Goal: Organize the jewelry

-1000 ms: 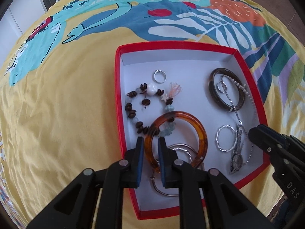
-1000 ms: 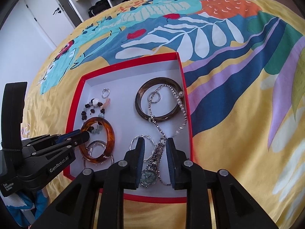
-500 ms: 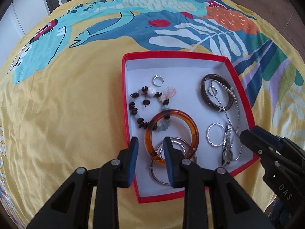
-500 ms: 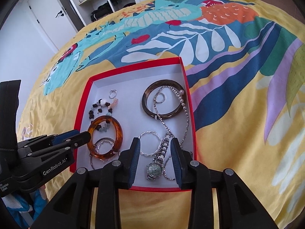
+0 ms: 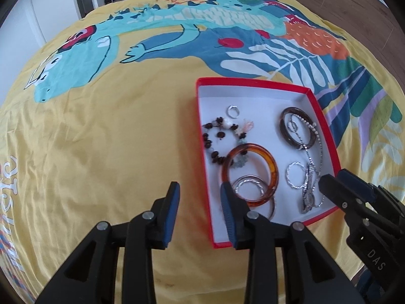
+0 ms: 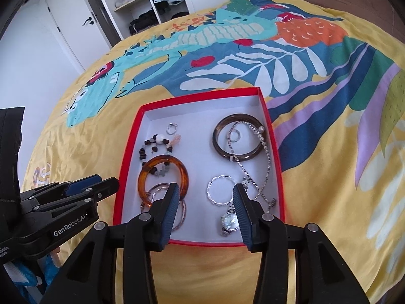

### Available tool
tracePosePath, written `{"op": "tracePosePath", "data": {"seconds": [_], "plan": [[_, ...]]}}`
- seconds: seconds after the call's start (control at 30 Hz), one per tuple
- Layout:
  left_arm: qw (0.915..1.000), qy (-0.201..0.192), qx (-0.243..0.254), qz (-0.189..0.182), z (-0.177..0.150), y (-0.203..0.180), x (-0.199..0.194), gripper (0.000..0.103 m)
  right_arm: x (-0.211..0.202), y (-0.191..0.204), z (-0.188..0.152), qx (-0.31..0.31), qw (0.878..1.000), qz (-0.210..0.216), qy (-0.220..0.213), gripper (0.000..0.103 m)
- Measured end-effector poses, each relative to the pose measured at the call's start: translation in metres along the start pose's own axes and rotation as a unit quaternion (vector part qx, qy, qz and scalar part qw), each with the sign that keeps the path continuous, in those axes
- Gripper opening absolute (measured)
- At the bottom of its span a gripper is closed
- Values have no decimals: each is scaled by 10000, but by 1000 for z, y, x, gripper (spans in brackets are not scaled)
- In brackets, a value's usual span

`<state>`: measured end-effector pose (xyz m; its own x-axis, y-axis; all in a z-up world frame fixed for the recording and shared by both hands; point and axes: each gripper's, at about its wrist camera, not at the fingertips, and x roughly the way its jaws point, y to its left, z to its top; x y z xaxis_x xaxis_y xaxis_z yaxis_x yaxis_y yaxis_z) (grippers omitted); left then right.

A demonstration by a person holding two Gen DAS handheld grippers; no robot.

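A red box with a white floor (image 5: 255, 98) (image 6: 197, 116) lies on the bed and holds the jewelry: an amber bangle (image 5: 272, 163) (image 6: 144, 174), thin silver bangles (image 5: 249, 186), a dark bangle (image 5: 284, 129) (image 6: 217, 141), a bead bracelet (image 5: 210, 143) (image 6: 143, 154), a small ring (image 5: 233, 111) (image 6: 172, 128), a twisted silver ring (image 6: 215, 190), a chain (image 6: 265, 167) and a watch (image 6: 229, 221). My left gripper (image 5: 200, 193) is open and empty over the box's left wall. My right gripper (image 6: 206, 195) is open and empty above the box's near end.
The box sits on a yellow bedspread (image 5: 101, 139) with a bright printed pattern. A wardrobe with open shelves (image 6: 152, 5) and a white door (image 6: 76, 25) stand beyond the bed. A wooden floor (image 5: 341, 2) shows at the far right.
Both grippers have opened wide and drawn back and up from the box. The left gripper let go of the amber bangle, which now lies in the box, and shifted left.
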<state>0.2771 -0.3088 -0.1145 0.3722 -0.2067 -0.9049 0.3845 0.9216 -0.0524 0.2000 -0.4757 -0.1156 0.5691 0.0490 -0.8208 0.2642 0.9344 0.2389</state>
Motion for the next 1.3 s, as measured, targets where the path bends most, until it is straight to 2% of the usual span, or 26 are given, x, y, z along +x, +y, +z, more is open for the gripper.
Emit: {"op": "tracePosePath", "data": {"seconds": [0.23,0.77,1.1,1.3], "plan": [[9997,-79,-131,212,-9,23,-6,32,-2,18,-4,-80,9999,-4,-81,47],[9984,-204,-352,402,-31,70,-22,32,0,57,-25,-222,9996,-1,-177,49],[9966,-420,-481,524,-42,95,-33,32,-4,81,-37,-412,9988,-10,-248,50],[9942,-555,-543,746,-50,105,-36,32,-6,86,-44,-400,9986,-64,-350,51]]}}
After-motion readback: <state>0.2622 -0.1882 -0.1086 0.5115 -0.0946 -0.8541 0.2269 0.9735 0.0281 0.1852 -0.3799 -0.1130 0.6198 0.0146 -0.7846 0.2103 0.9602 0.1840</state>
